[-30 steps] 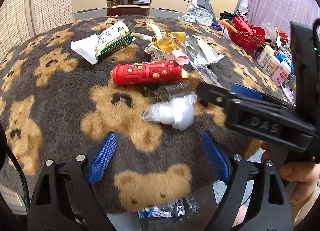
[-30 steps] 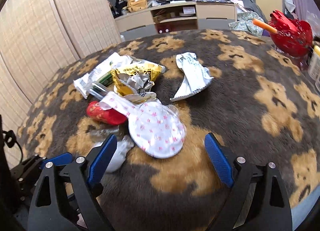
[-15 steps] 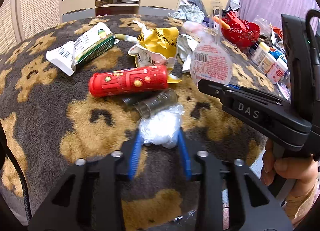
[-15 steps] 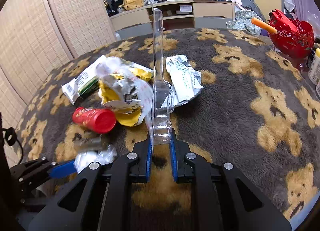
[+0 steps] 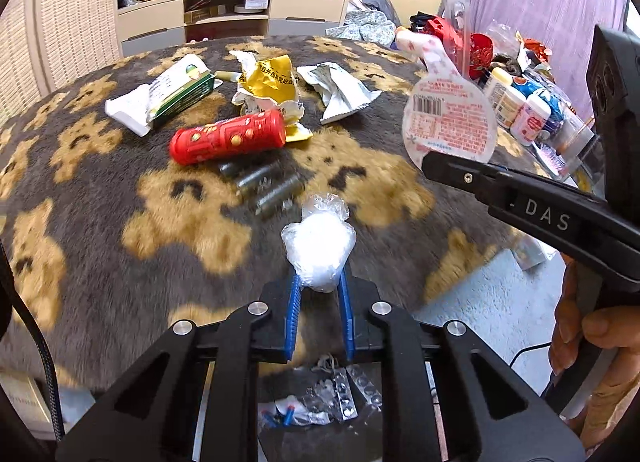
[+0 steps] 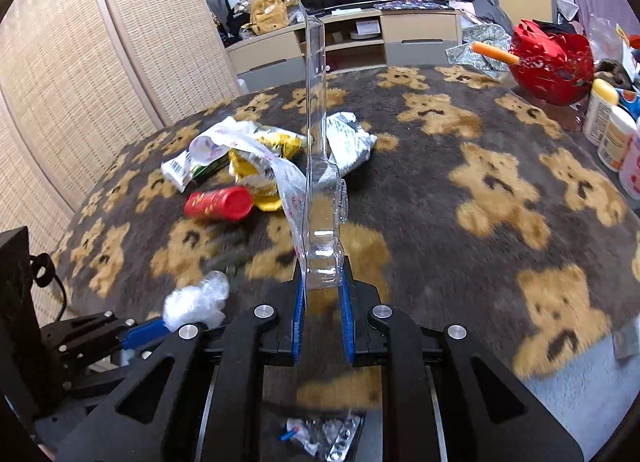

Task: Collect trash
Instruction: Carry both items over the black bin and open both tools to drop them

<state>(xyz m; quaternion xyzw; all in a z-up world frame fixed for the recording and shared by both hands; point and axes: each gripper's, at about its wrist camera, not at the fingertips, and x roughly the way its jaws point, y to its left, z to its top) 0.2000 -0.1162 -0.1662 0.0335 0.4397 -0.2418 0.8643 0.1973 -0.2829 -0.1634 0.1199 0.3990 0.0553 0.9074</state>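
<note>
The left gripper [image 5: 320, 294] has just been closing and now pinches a crumpled wad of clear plastic film [image 5: 319, 250] between its blue pads, lifted just clear of the bear-patterned brown plush cloth [image 5: 100, 221]. The right gripper [image 6: 322, 302], jaws narrow, clamps a clear moulded plastic blister pack with its pink-printed backing card [image 6: 320, 165], standing upright with its long axis pointing away from the gripper.

Directly below both grippers, at the near table edge, sits a dark bin holding silvery pill strips [image 5: 340, 394] (so the drop looks to be straight down, and both hands seem equally near).

Left on the cloth I count one red cylindrical tube [image 5: 228, 139], one yellow crumpled wrapper [image 5: 272, 79], one silver foil packet [image 5: 342, 91], one white-and-green toothpaste-style box [image 5: 168, 95], and what looks like three dark batteries [image 5: 260, 185], though they are blurred.
</note>
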